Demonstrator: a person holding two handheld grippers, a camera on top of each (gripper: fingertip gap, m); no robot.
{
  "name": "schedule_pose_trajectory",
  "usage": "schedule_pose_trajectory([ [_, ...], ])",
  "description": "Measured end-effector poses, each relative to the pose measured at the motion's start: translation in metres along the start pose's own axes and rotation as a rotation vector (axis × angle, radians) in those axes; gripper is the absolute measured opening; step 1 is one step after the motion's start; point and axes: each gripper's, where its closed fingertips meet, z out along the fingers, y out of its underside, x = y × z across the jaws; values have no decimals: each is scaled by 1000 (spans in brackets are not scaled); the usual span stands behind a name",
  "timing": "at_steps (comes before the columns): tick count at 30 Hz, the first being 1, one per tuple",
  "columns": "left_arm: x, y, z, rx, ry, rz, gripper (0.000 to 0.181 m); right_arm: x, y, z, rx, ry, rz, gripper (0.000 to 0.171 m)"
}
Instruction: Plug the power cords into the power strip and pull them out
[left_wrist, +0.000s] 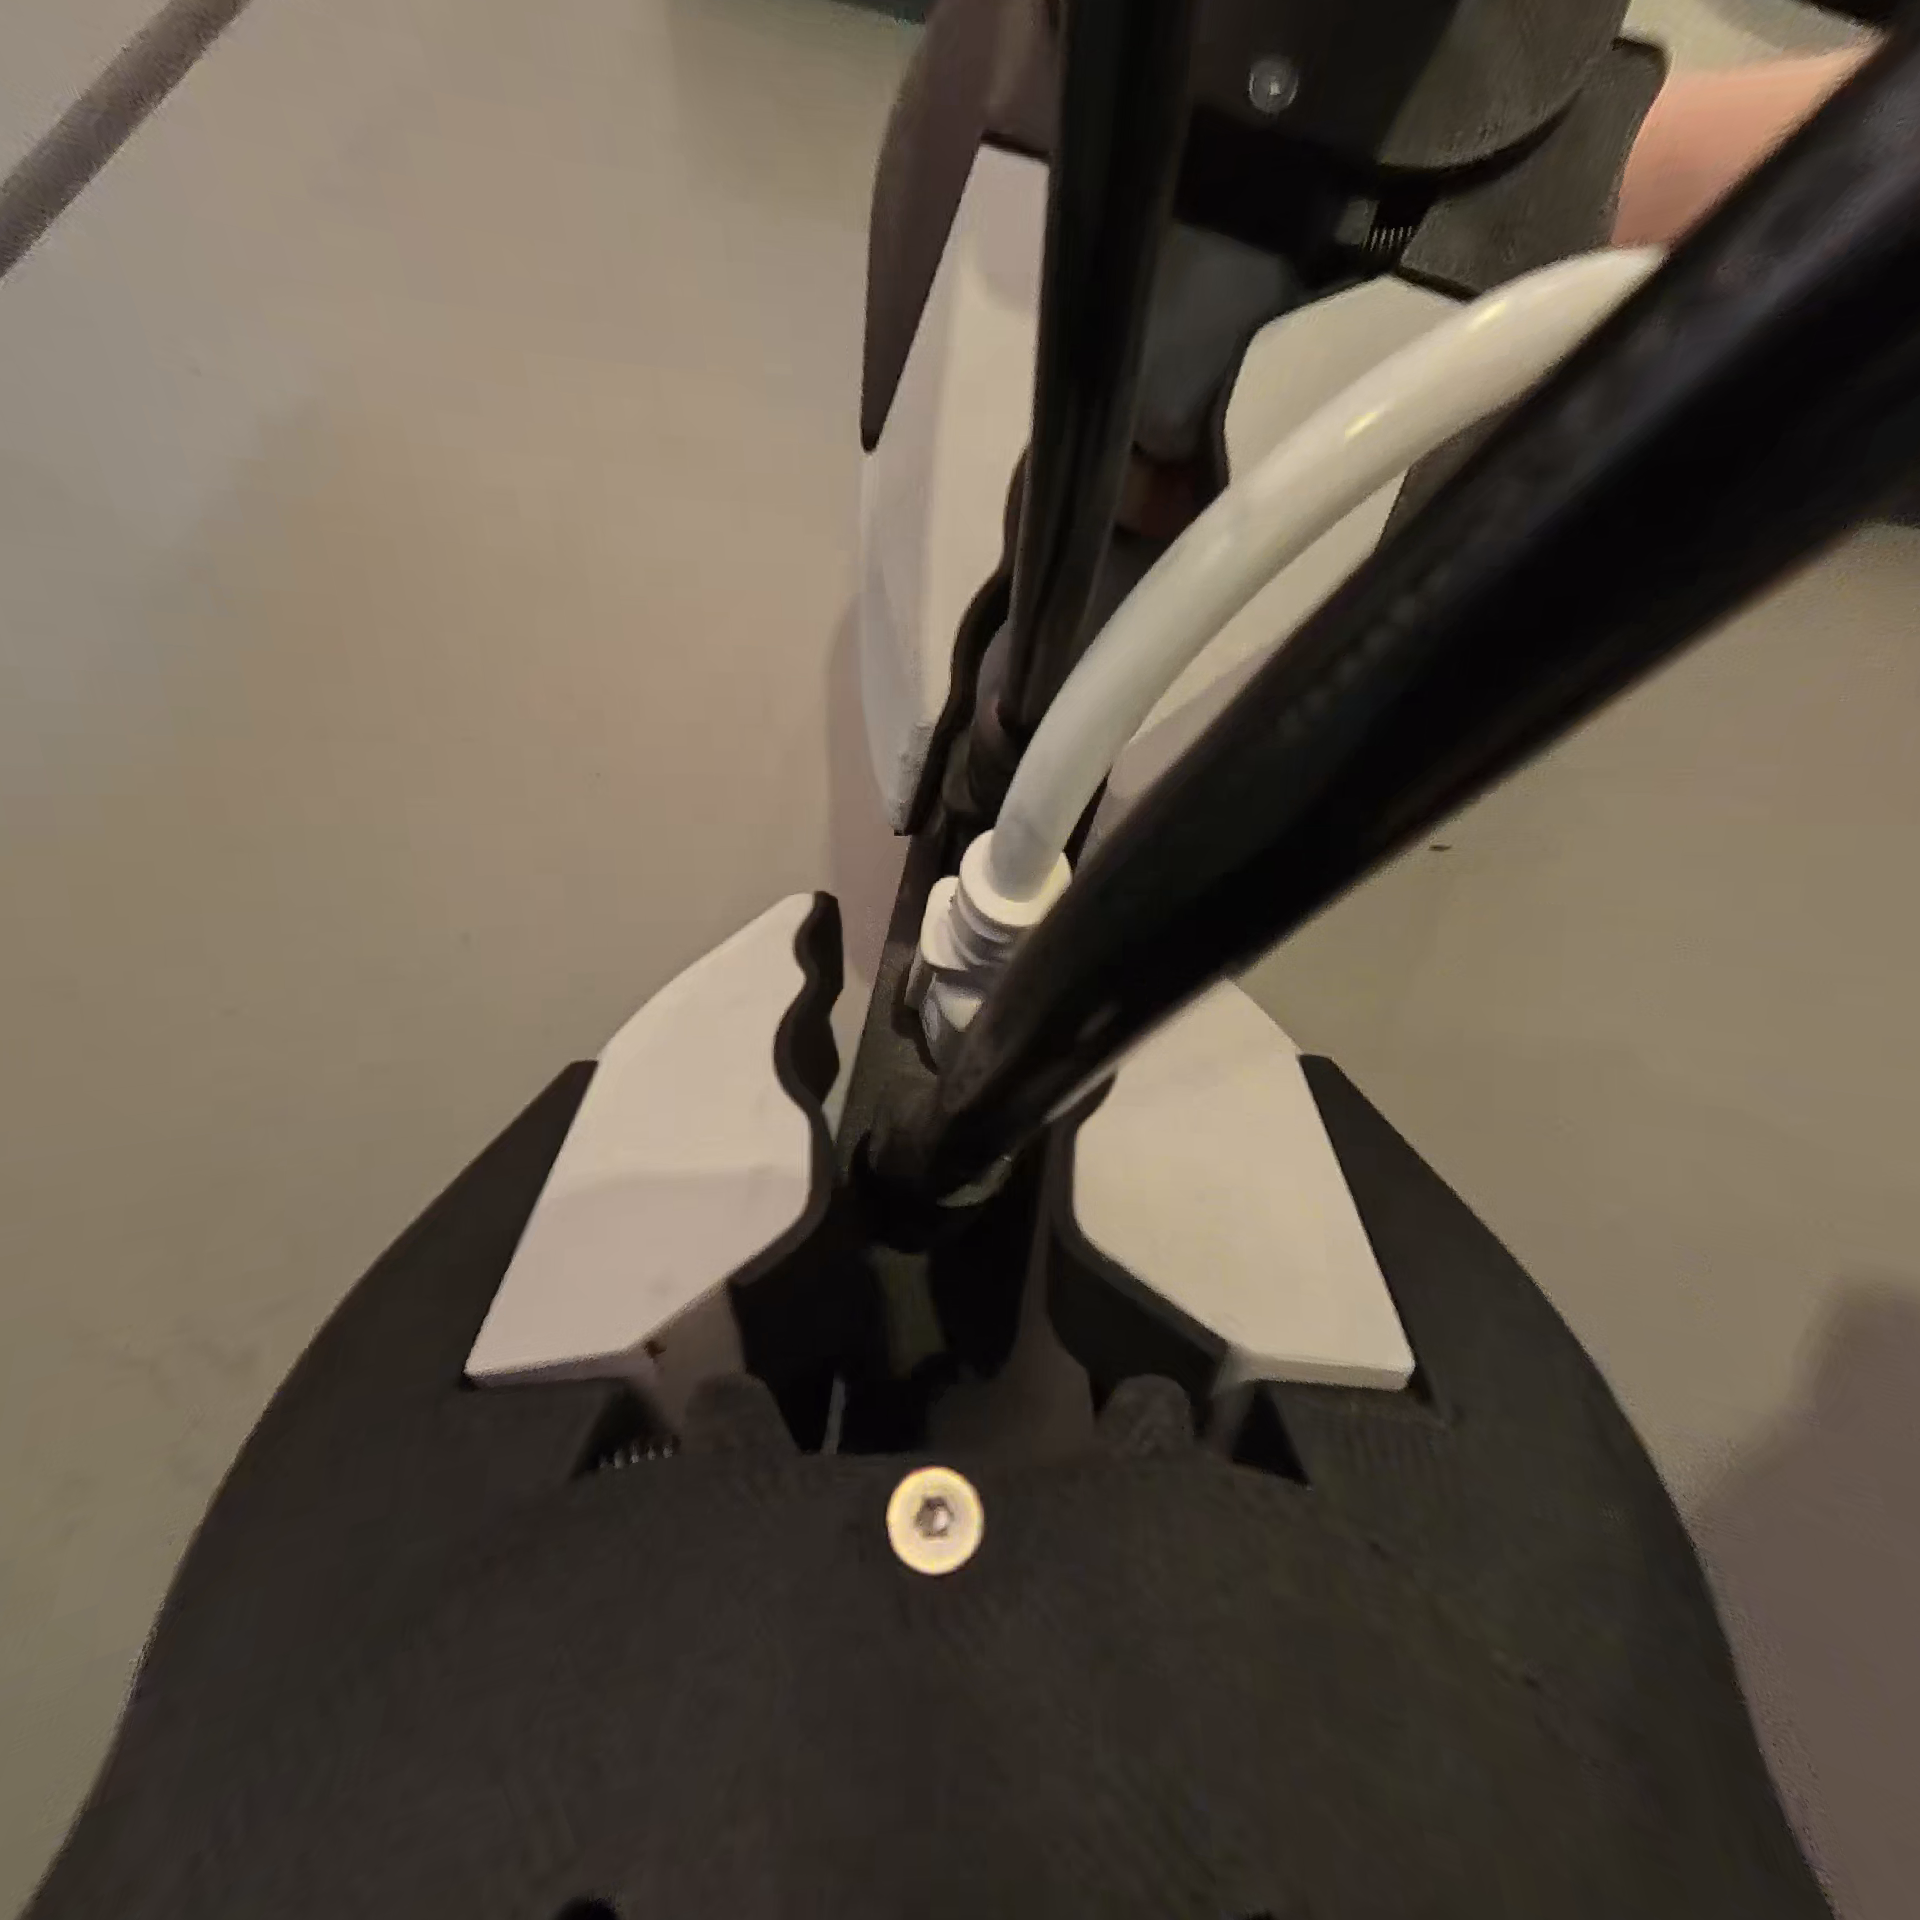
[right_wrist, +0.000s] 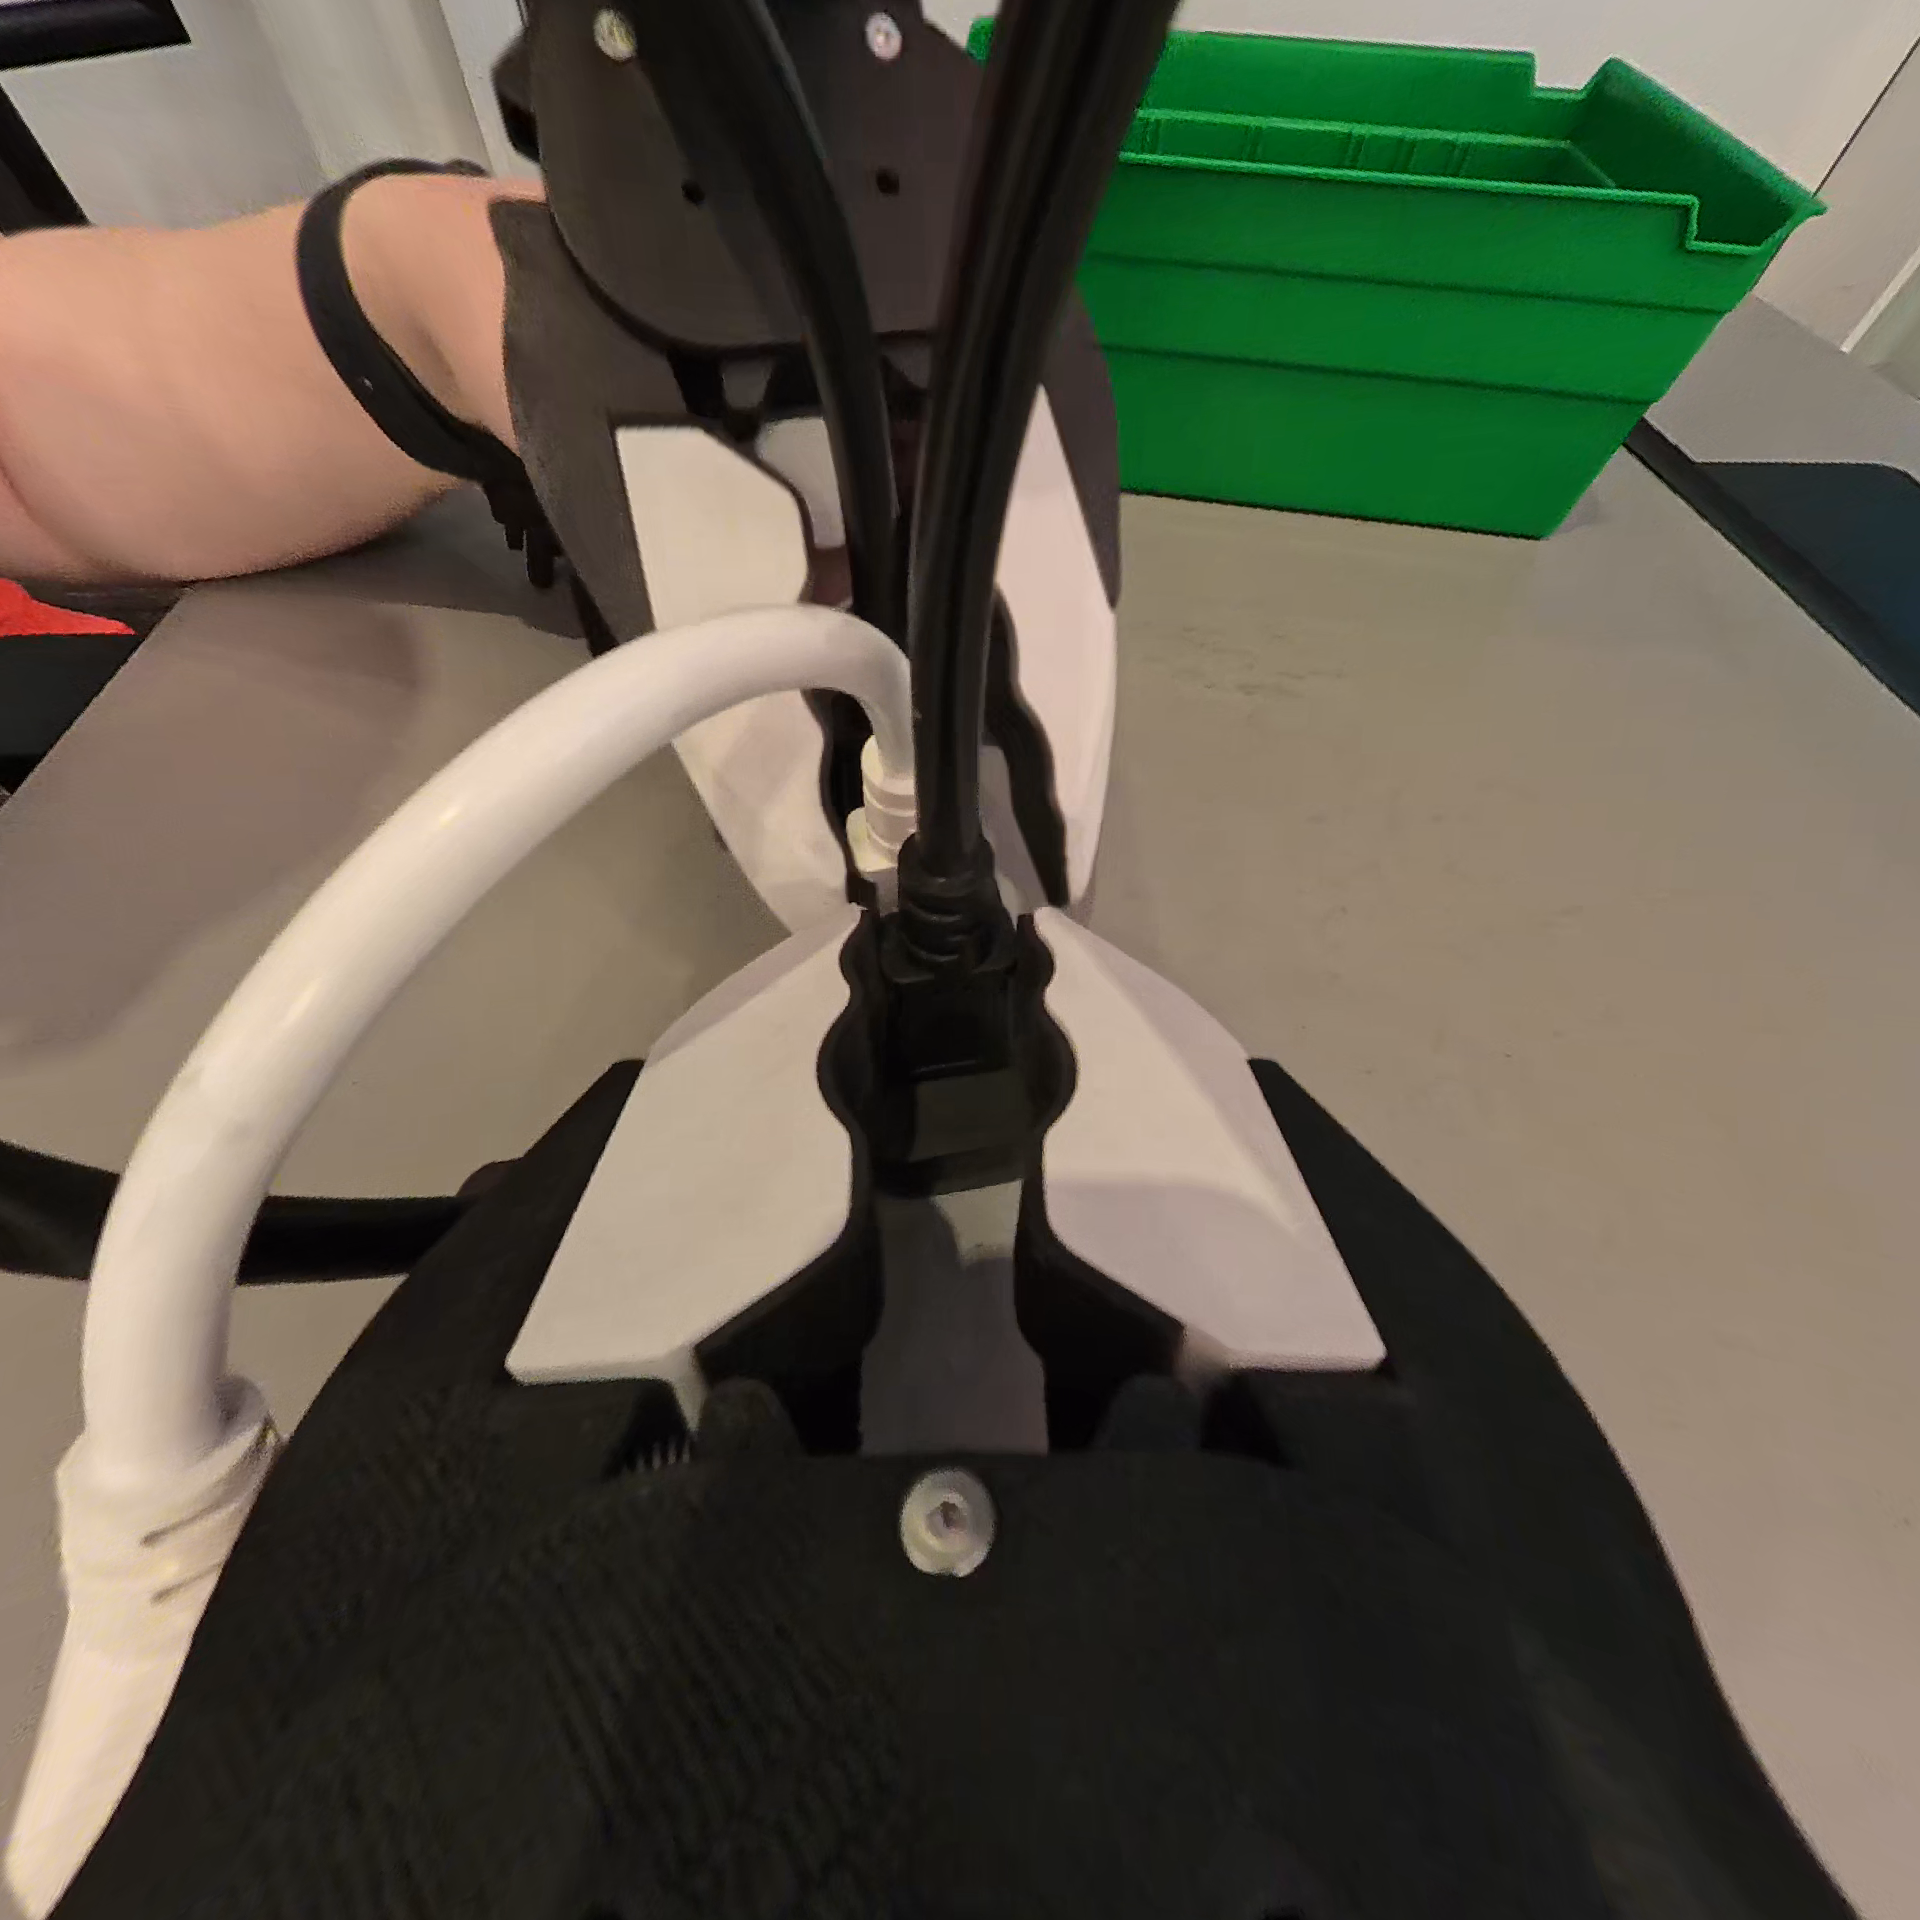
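My right gripper (right_wrist: 951, 925) is shut on a black plug (right_wrist: 951, 1049), whose black cord (right_wrist: 987, 468) rises out of the top of the view. My left gripper (left_wrist: 935, 1081) faces it tip to tip and is shut on the dark end of a second thick black cord (left_wrist: 1455, 582). A white cord (right_wrist: 343, 914) loops from a white plug (right_wrist: 114, 1579) at lower left to a ribbed white strain relief (left_wrist: 977, 914) between the two grippers. The body it enters is hidden, so I cannot make out the power strip. The right gripper (left_wrist: 997, 769) also shows in the left wrist view.
A green plastic bin (right_wrist: 1403, 312) stands at the back right of the grey table (right_wrist: 1507, 831). A person's forearm with a black strap (right_wrist: 156, 395) reaches in from the left. Another black cable (right_wrist: 312, 1236) lies on the table at the left. The grippers are tip to tip, or close to it.
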Motion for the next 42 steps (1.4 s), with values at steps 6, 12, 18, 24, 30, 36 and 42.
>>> schedule_pose_trajectory([
  [6, 2, 4, 8, 30, 34, 68, 33, 1, 0, 0, 6, 7, 53, 25],
  [12, 10, 6, 7, 27, 85, 128, 27, -3, 0, -1, 13, -3, 69, 23],
  [18, 11, 5, 9, 34, 102, 112, 27, -2, -1, -1, -1, 17, 117, 23],
  [24, 10, 4, 10, 37, 94, 108, 28, -1, 1, -4, -10, 6, 118, 23],
  [30, 14, 4, 10, 46, 110, 95, 28, -3, 3, -10, 9, -35, 148, 23],
  [36, 12, 4, 11, 49, 94, 95, 28, -2, 1, -5, 0, -1, 216, 22],
  [42, 14, 3, 12, 54, 100, 84, 28, -2, 3, -12, 38, -49, 276, 23],
])
